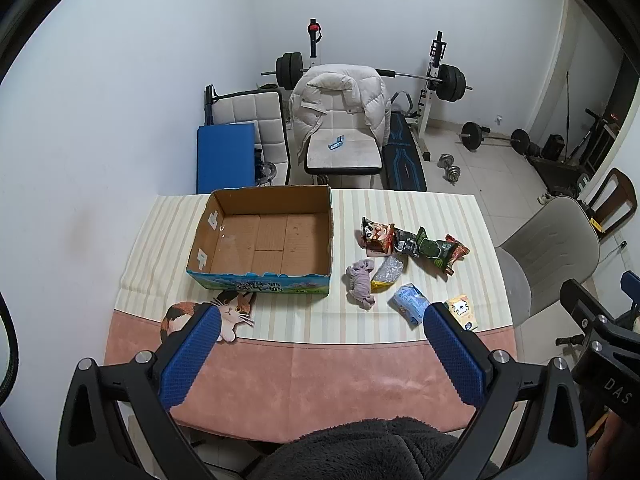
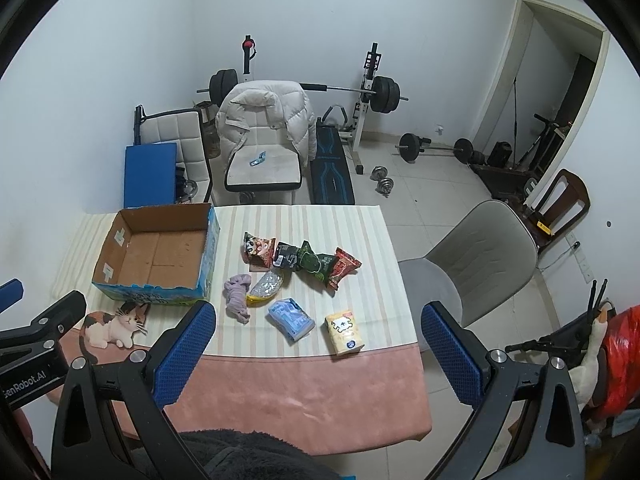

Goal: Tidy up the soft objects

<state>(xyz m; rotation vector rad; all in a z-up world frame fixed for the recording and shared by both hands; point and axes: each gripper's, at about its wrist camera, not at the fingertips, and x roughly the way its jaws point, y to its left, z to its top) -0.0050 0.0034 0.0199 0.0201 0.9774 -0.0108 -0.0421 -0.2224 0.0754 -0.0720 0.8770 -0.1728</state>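
On the table, near edge: both grippers held above the pink strip, nothing between their pads
left gripper point(image 1: 322, 326): spread wide, released, blue pads apart, hovering over the near table edge
right gripper point(image 2: 318, 322): spread wide too, released, out past the table's right side; its body shows at the right edge of the left wrist view
table point(image 1: 304, 376): pink cloth near, striped cream mat beyond
cardboard box point(image 1: 264, 240): open top, nothing inside, sits on left half of mat, blue printed outer wall facing near side
cat figure point(image 1: 224, 314): flat calico cutout, just in front of box, partly behind a left pad
grey cloth point(image 1: 360, 280): crumpled, right of box, touching a clear-and-yellow bag point(image 1: 387, 274)
snack packets point(image 1: 416, 246): row of several, beyond the cloth, overlapping each other
blue tissue pack point(image 1: 411, 302): near the mat's front edge
yellow tissue pack point(image 2: 344, 332): right of blue pack, apart from it
chair with white puffer jacket point(image 1: 340, 116): behind table
barbell rack point(image 1: 436, 76): against back wall
grey chair point(image 2: 472, 256): right of table
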